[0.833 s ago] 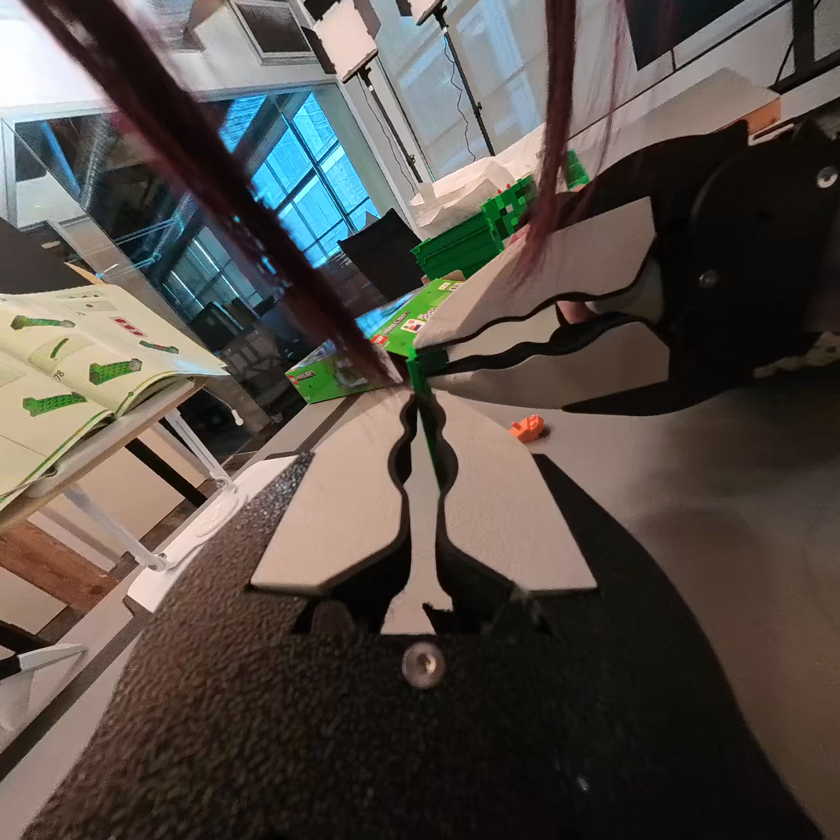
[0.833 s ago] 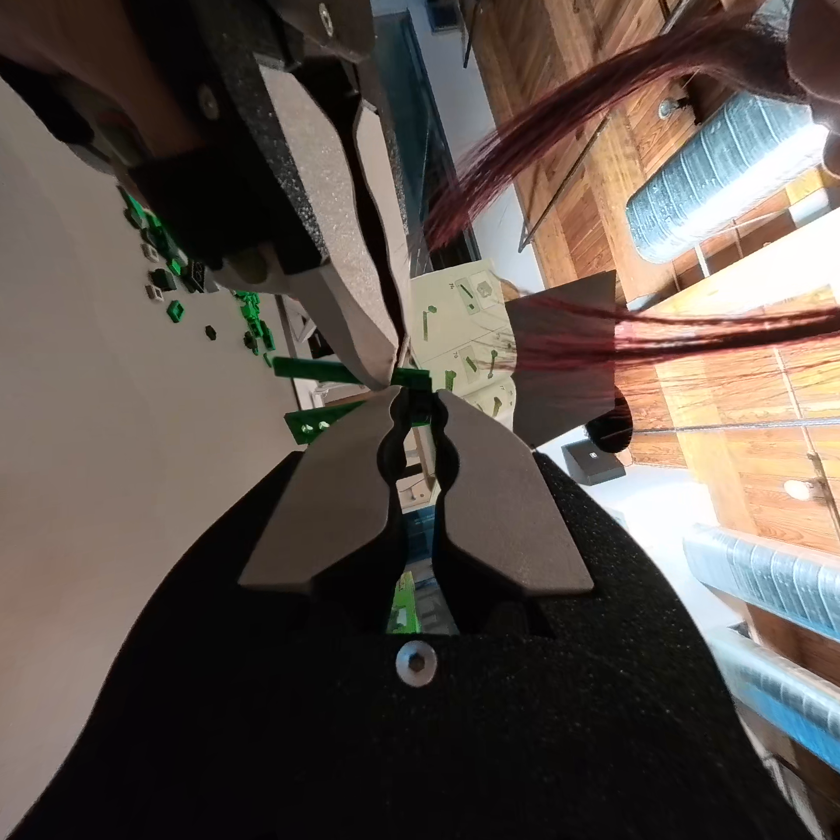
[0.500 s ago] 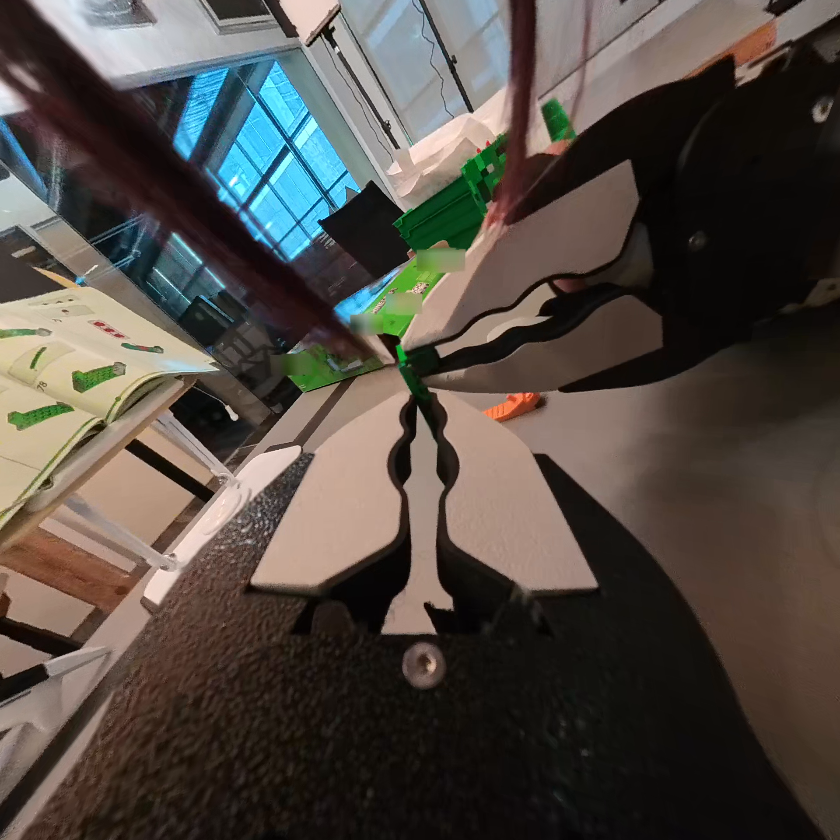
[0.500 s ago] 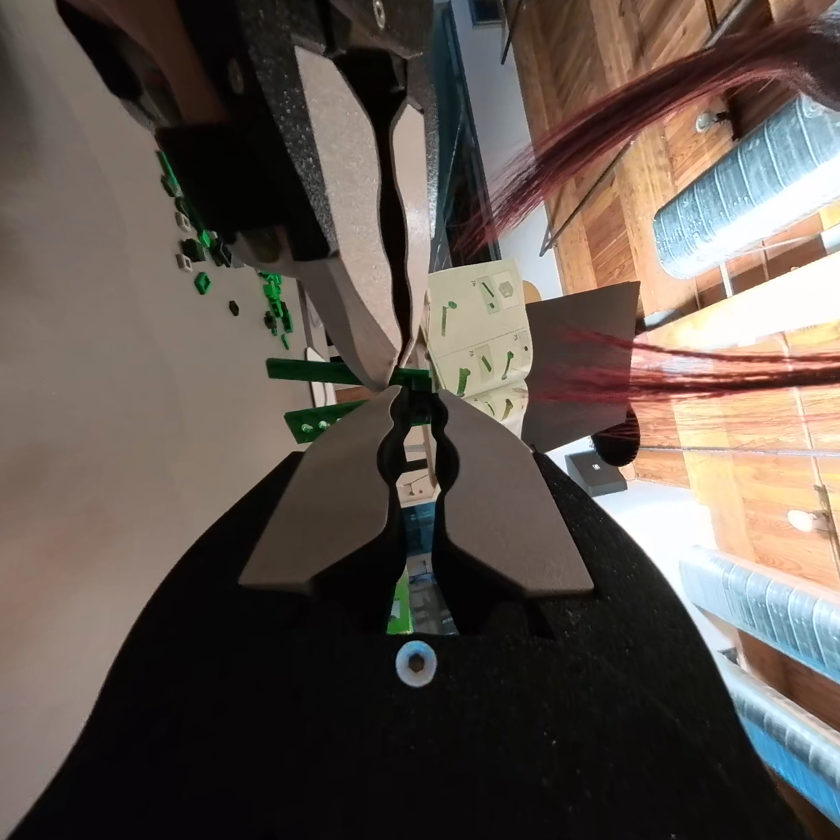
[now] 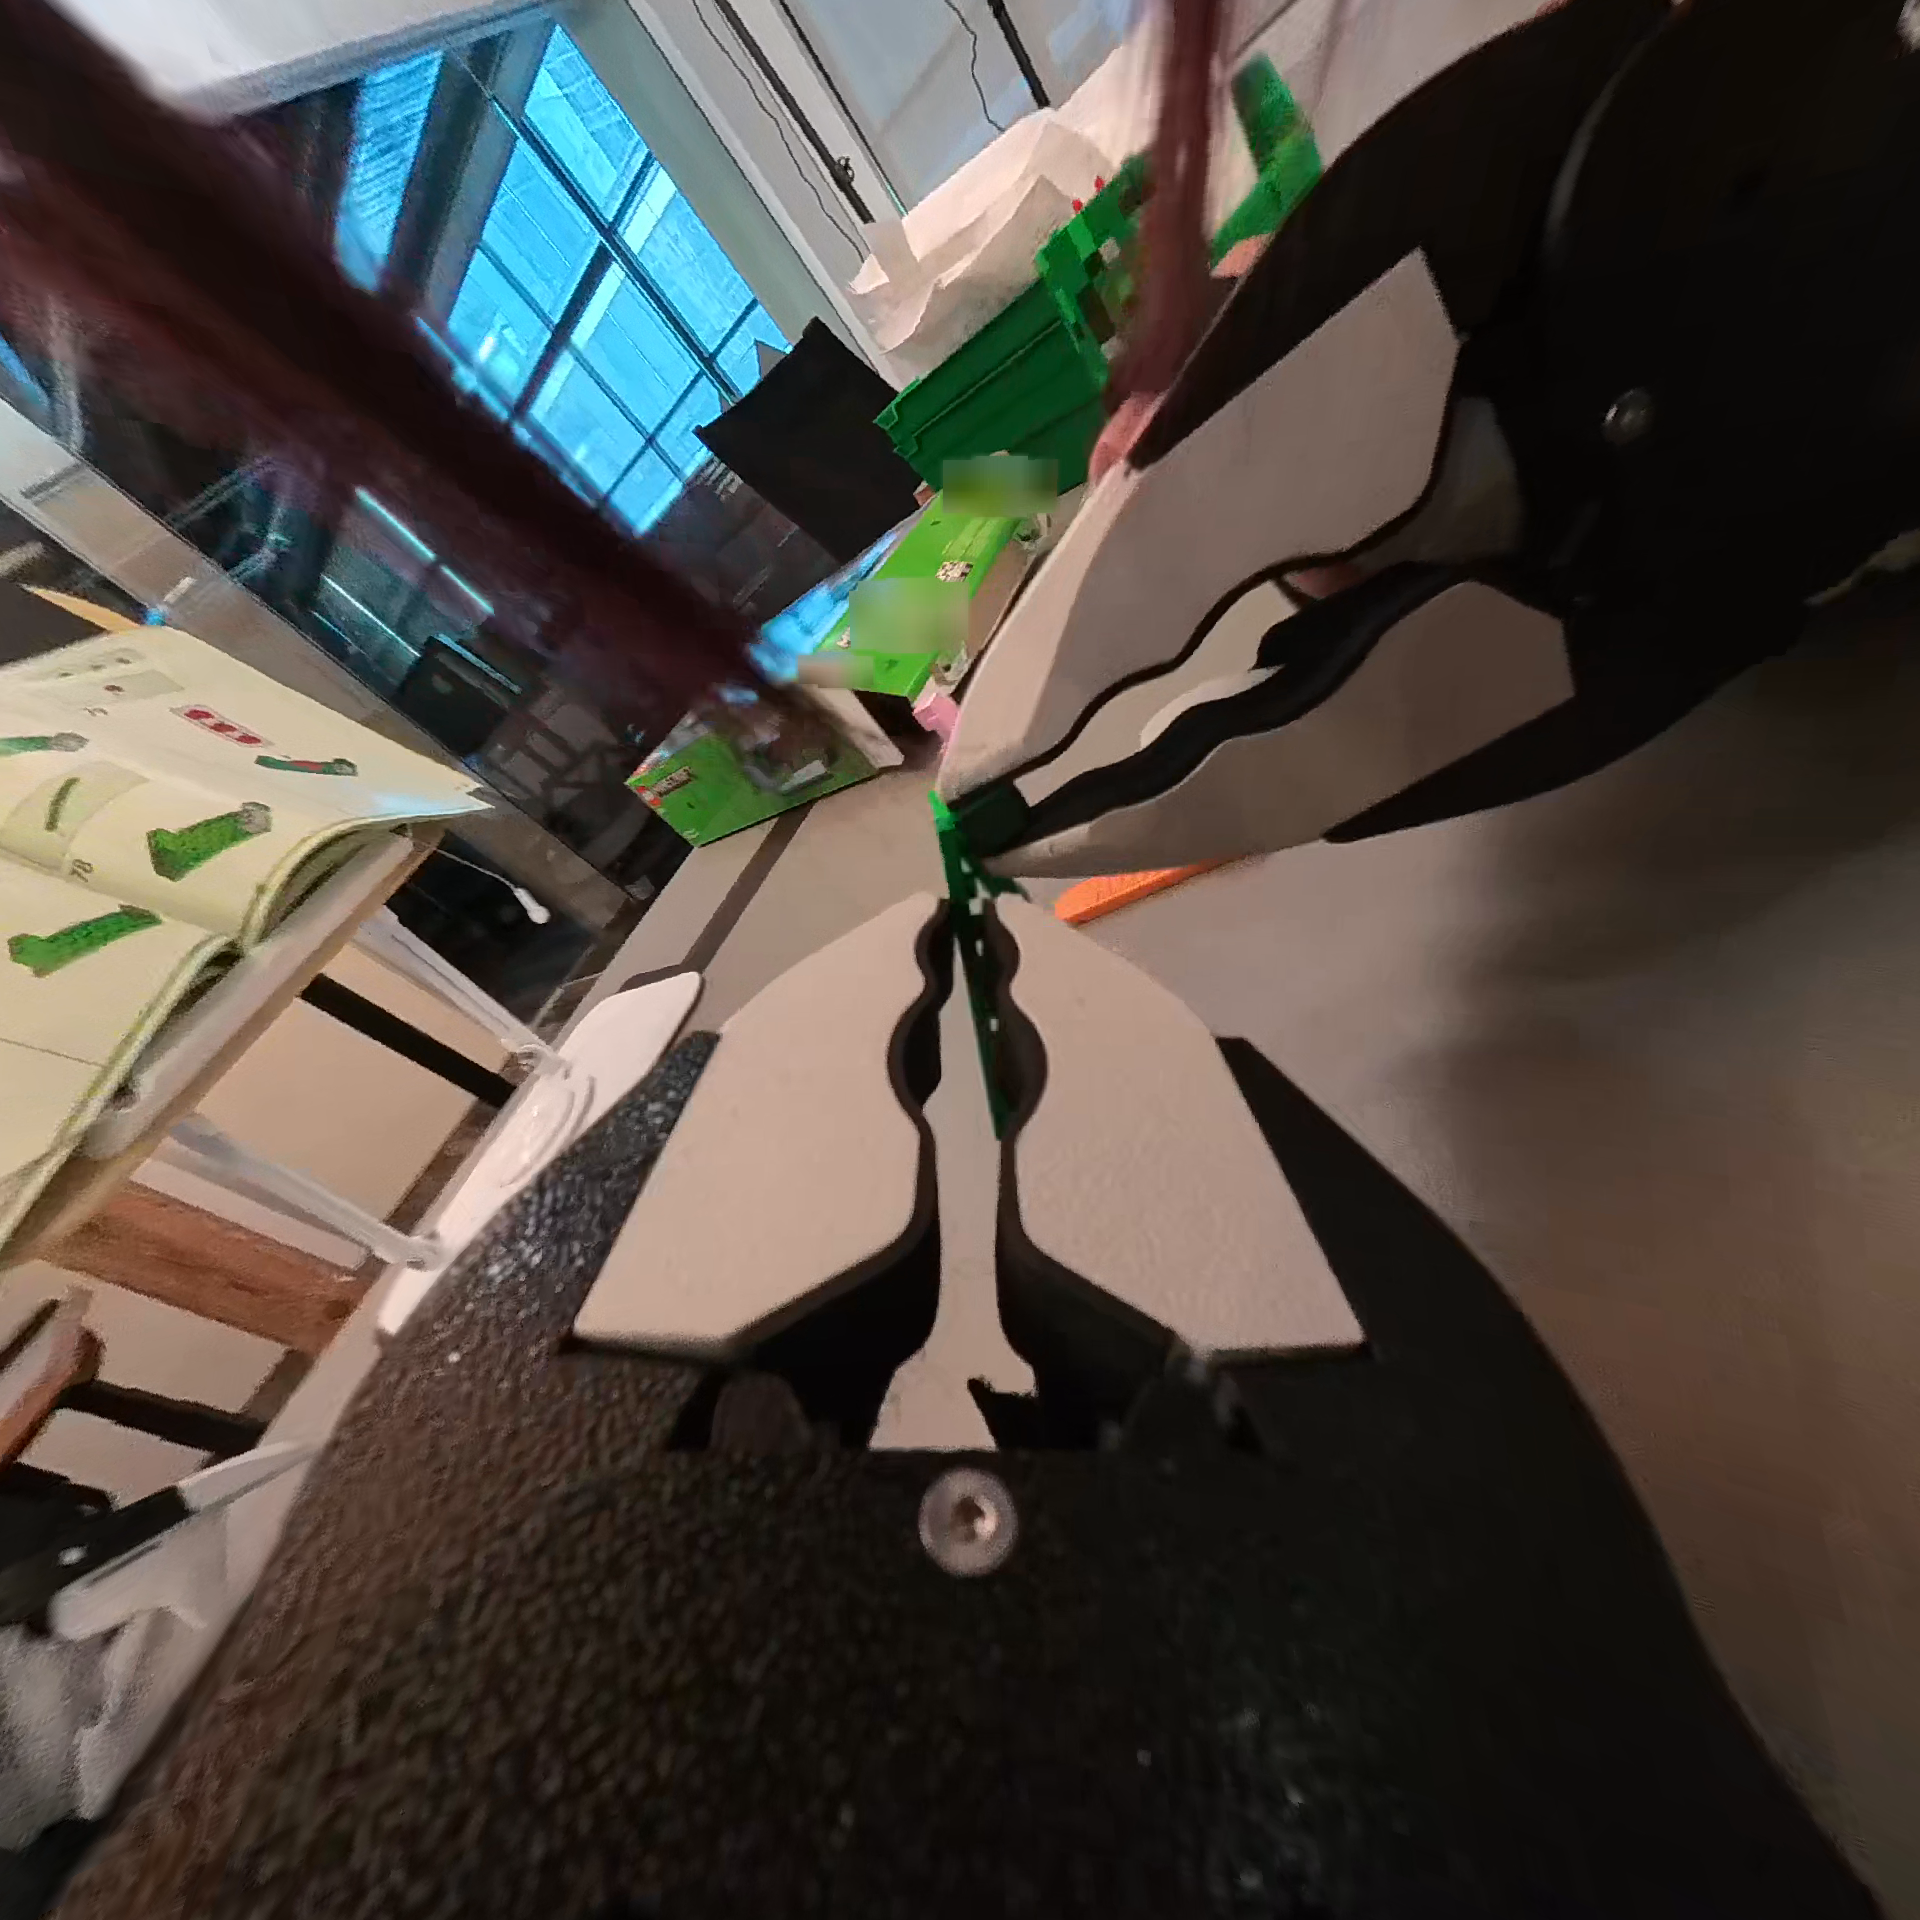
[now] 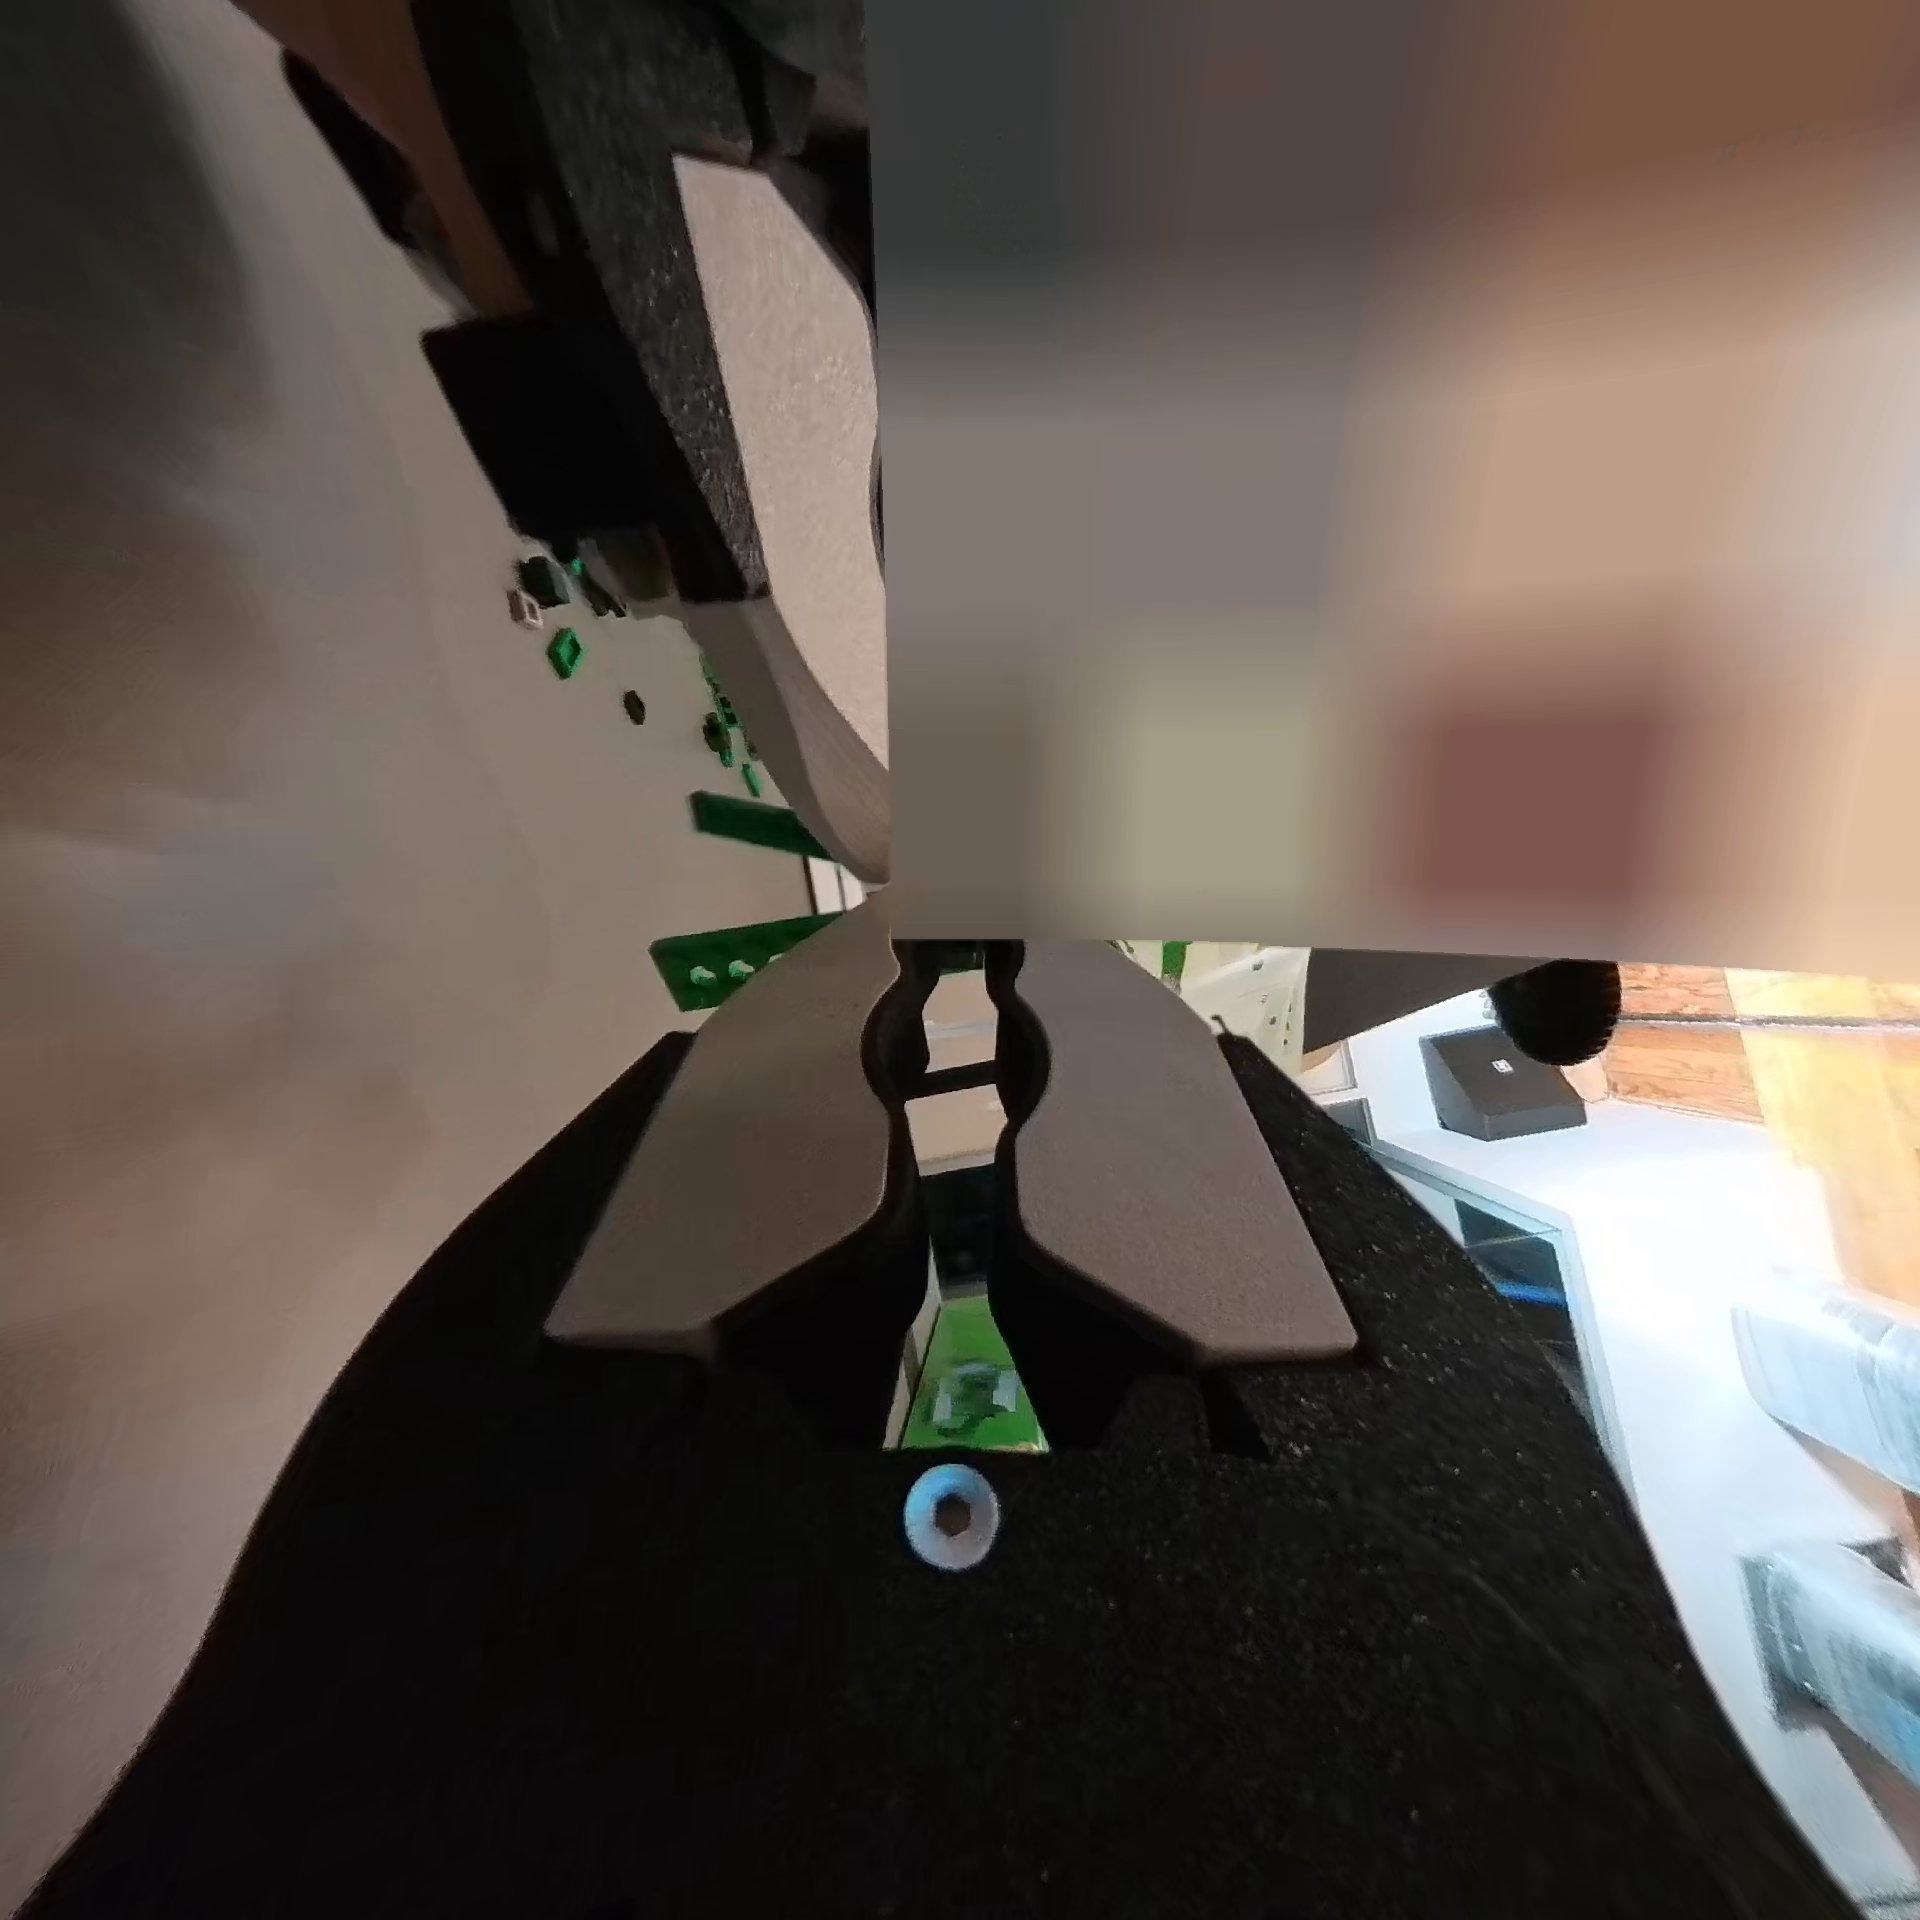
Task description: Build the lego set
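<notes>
The left tool (image 5: 971,920) is clamped on a thin green strip (image 5: 977,997) held edge-on. The right tool (image 5: 961,816) pinches a small dark green piece (image 5: 987,816) at the strip's far end, above the tabletop (image 5: 1558,1039).

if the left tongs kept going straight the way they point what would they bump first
Most likely the right tongs. The left tongs are shut on a thin green lego strip, and the other tongs' tips cross right ahead, gripping the strip's far end. Depth is hard to judge.

Two grippers — left gripper (image 5: 971,914), right gripper (image 5: 961,821) — one open booklet (image 5: 156,831), one orange piece (image 5: 1127,891), two green plates (image 6: 753,823) (small loose bricks blurred, uncountable).
</notes>
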Demonstrator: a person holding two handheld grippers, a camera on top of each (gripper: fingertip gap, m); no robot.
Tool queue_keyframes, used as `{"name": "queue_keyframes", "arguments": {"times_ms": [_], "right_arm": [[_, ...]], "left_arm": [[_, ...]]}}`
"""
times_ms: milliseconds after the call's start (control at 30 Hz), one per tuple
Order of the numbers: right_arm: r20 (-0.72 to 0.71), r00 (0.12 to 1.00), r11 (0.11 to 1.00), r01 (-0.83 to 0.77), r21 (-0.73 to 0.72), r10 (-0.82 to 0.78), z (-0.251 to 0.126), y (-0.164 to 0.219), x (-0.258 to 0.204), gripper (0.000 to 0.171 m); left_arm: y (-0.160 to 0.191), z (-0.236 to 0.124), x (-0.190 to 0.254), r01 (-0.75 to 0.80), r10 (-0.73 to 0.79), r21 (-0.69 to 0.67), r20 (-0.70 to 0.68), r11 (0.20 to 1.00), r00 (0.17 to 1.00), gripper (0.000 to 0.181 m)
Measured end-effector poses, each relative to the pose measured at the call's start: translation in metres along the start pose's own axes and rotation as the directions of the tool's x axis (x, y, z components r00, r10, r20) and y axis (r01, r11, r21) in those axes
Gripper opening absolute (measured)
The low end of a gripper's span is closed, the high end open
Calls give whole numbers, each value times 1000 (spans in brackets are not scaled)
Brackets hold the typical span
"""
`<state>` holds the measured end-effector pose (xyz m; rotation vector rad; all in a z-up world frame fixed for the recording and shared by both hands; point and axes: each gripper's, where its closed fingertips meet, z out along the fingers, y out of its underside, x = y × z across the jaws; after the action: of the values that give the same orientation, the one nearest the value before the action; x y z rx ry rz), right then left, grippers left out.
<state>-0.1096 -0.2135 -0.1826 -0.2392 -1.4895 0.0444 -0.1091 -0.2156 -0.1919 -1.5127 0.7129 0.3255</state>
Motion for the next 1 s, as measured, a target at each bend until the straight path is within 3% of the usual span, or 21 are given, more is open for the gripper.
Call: {"name": "queue_keyframes", "arguments": {"times_ms": [100,300,467,933,1000], "right_arm": [[17,1000,1000,-12,-2,12,1,1,-3,8],[28,999,1000,-18,-3,19,1,2,-4,8],[46,997,997,70,-24,-68,2,5,-9,8],[240,970,999,32,4,-32,-1,9,-27,8],[257,966,999,-41,6,38,-1,9,-27,8]], "left_arm": [[3,0,-1,-33,33,-17,0,999,999,3],[4,2,6,75,-77,-41,-61,996,995,5],[9,4,11,203,-212,-84,-115,976,971,5],[21,7,25,102,-128,-141,-186,985,974,6],[21,7,24,82,-106,-133,-179,988,978,6]]}}
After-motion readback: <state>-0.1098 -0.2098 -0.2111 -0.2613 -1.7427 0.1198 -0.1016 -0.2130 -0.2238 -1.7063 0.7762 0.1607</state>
